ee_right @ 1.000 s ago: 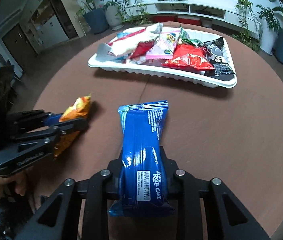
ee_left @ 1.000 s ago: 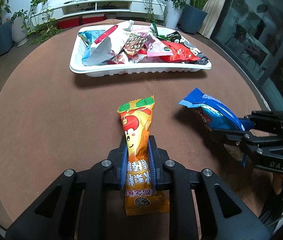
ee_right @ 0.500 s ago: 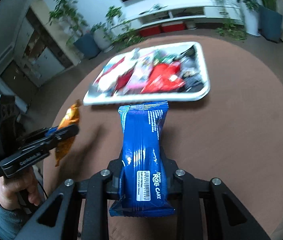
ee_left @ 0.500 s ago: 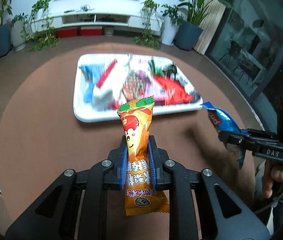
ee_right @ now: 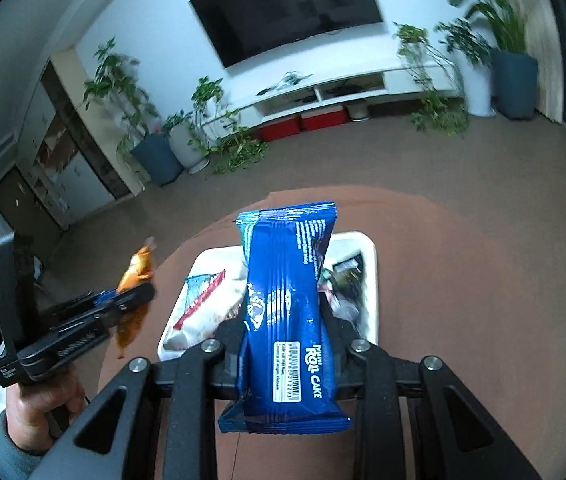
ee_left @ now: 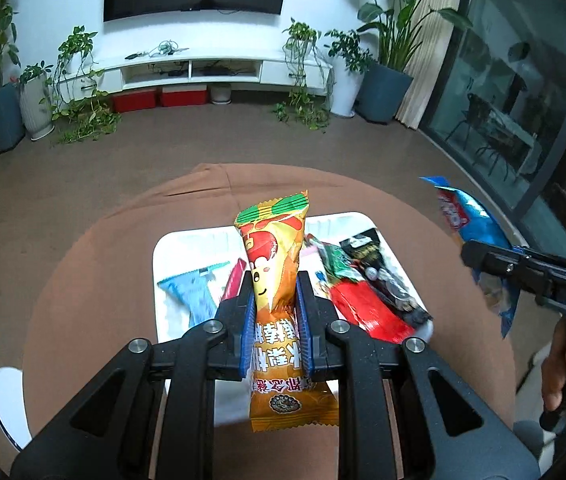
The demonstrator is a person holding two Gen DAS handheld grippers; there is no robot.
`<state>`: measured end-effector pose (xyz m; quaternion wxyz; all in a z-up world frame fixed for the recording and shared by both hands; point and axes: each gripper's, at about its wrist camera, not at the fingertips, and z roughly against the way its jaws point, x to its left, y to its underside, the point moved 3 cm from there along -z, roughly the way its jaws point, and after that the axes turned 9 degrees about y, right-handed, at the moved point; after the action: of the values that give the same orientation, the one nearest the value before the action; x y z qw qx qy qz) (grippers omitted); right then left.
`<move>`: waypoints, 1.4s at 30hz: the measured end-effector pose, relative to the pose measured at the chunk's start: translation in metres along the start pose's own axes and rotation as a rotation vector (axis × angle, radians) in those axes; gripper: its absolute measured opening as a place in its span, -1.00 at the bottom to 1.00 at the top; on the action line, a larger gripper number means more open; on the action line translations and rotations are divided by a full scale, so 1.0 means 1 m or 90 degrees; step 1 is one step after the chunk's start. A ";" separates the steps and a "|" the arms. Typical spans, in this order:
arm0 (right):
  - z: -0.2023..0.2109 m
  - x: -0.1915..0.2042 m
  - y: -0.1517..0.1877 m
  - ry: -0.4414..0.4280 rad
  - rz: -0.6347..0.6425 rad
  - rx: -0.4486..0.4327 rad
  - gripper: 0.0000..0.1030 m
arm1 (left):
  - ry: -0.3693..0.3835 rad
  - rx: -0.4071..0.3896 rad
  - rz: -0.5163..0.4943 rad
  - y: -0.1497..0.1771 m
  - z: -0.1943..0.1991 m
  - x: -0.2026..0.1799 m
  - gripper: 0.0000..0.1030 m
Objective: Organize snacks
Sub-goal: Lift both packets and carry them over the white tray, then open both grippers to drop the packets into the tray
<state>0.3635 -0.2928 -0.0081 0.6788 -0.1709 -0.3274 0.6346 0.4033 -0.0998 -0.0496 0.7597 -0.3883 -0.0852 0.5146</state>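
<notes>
My left gripper (ee_left: pixel 275 300) is shut on an orange snack packet (ee_left: pixel 273 264) with a cartoon face and holds it high above the round brown table (ee_left: pixel 83 280). My right gripper (ee_right: pixel 283 320) is shut on a blue roll cake packet (ee_right: pixel 287 300), also raised above the table. A white tray (ee_left: pixel 171 248) with several snack packets lies below both; it also shows in the right wrist view (ee_right: pixel 367 248). The right gripper and blue packet (ee_left: pixel 467 220) show at the right of the left wrist view. The left gripper and orange packet (ee_right: pixel 137 272) show at the left of the right wrist view.
A white object (ee_left: pixel 7 400) sits at the table's left edge. Beyond the table lie the brown floor, a white TV shelf (ee_left: pixel 203 68), potted plants (ee_left: pixel 3 112) and a glass door (ee_left: pixel 523 100) at right.
Both grippers have risen well above the table with their packets, and the views now look down on the tray from higher up. Both grips are unchanged.
</notes>
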 end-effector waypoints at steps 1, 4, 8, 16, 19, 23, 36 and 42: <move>-0.010 0.004 -0.003 0.002 0.005 0.009 -0.43 | -0.003 0.002 -0.001 -0.002 -0.006 0.001 -0.67; -0.048 0.012 -0.006 0.013 0.014 0.049 -0.43 | -0.009 0.018 -0.007 -0.005 -0.029 0.005 -0.67; -0.081 0.013 0.001 0.033 0.020 0.078 -0.43 | -0.012 0.038 -0.010 0.000 -0.056 0.010 -0.67; -0.119 0.008 0.000 0.061 0.023 0.108 -0.43 | -0.014 0.071 -0.015 0.008 -0.106 0.007 -0.67; -0.128 0.006 0.004 0.065 0.025 0.119 -0.42 | -0.017 0.079 -0.014 0.008 -0.123 0.012 -0.66; -0.135 0.004 0.010 0.074 0.029 0.123 -0.40 | -0.029 0.082 -0.015 0.011 -0.141 0.015 -0.64; -0.132 0.003 0.015 0.073 0.029 0.110 -0.14 | -0.032 0.062 -0.010 0.009 -0.134 0.016 -0.01; -0.125 0.002 0.017 0.070 0.021 0.103 -0.03 | -0.035 0.052 -0.019 0.012 -0.120 0.010 0.09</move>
<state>0.4337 -0.2658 -0.1097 0.6967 -0.1555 -0.2341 0.6600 0.4626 -0.1497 -0.1425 0.7800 -0.3412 -0.0912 0.5166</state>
